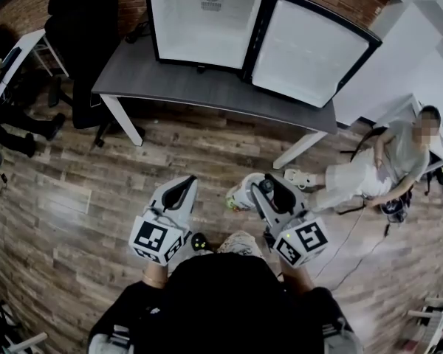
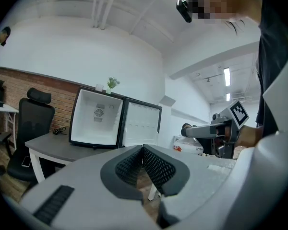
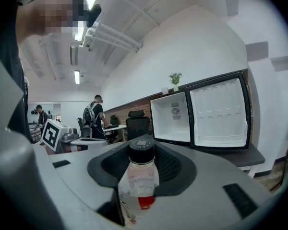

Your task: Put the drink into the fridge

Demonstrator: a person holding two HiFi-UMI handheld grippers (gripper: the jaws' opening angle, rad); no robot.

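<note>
The drink, a clear bottle (image 3: 137, 178) with a black cap and a red-and-white label, sits upright between the pads of my right gripper (image 3: 141, 148), which is shut on it. The head view shows this gripper (image 1: 269, 192) low at centre right, the cap (image 1: 266, 186) at its tip. My left gripper (image 2: 143, 150) is shut with nothing in it and is held level beside the right one (image 1: 179, 192). The small black fridge (image 1: 204, 21) stands on a grey table (image 1: 170, 80) ahead, its door (image 1: 306, 50) swung open to the right and its white inside bare.
A black office chair (image 1: 81, 28) stands left of the table. A person (image 1: 384, 168) sits at the right, legs stretched toward me over the wooden floor. In the right gripper view other people (image 3: 93, 116) stand by desks far off.
</note>
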